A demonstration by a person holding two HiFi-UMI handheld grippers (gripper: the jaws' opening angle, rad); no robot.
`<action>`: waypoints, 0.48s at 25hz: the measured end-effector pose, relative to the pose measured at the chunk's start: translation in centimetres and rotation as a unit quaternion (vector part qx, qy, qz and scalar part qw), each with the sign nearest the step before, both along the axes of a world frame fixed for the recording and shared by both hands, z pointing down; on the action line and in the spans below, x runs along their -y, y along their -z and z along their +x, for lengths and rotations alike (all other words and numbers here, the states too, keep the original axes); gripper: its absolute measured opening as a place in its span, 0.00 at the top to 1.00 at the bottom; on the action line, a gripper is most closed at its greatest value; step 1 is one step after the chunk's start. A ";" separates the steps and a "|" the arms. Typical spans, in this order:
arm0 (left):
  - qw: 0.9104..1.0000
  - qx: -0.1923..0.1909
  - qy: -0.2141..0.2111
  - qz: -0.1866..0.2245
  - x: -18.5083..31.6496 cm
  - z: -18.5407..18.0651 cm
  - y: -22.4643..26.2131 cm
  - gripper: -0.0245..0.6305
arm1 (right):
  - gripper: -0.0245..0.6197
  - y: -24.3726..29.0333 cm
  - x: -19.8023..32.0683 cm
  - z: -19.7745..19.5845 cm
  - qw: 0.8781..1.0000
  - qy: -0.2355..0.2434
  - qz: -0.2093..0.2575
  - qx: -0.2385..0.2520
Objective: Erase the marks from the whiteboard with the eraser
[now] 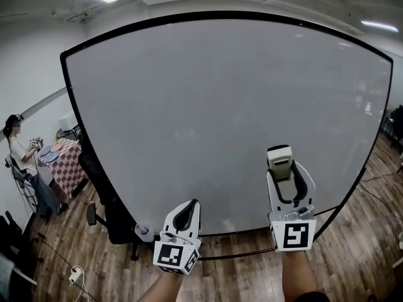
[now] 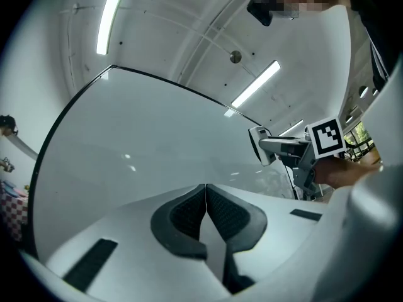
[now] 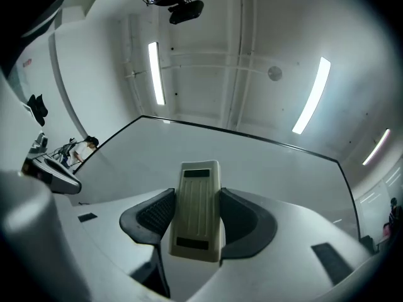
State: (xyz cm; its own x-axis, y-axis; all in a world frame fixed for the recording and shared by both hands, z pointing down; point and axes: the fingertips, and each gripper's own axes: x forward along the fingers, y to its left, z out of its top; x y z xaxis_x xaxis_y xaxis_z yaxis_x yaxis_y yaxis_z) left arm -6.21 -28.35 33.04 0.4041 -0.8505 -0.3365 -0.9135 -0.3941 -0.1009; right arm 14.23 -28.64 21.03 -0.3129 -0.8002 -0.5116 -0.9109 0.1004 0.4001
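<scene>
In the head view, the right gripper (image 1: 281, 167) holds the eraser (image 1: 279, 158) up in front of the whiteboard (image 1: 214, 106), most likely to rub it. This view does not show whether the eraser touches the board. The left gripper (image 1: 187, 211) hangs lower, out of the way. No marks show on the board.

The left gripper view adds something new: its tongs are pressed together, with nothing in them.

The right gripper view shows the grip up close. The tongs pinch the eraser on both sides, and it stands straight between them, pointing at the board.

The eraser (image 1: 279, 159) sits in the right gripper (image 1: 285, 172) before the whiteboard (image 1: 208, 106).
</scene>
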 end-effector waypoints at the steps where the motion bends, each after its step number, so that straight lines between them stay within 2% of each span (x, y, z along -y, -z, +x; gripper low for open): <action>1: 1.000 0.000 0.003 0.001 -0.1 -0.2 -0.2 0.93 | 0.58 -0.5 -0.4 -0.5 1.000 0.006 0.000 0.010; 3: 1.000 -0.001 0.005 0.000 -0.3 -0.6 -0.7 0.93 | 0.58 -1.9 -1.0 -1.3 1.000 0.014 -0.008 0.021; 12: 1.000 -0.002 0.002 -0.006 -0.3 -1.3 -1.2 0.93 | 0.58 -7.1 -0.6 -2.9 0.998 0.007 -0.060 0.004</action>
State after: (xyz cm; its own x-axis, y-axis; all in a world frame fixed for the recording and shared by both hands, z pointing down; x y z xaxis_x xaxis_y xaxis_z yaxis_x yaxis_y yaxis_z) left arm -7.53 -28.01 34.25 0.4000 -0.8562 -0.3270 -0.9153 -0.3920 -0.0932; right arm 11.33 -28.04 28.09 -0.3200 -0.8515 -0.4154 -0.9125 0.1591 0.3770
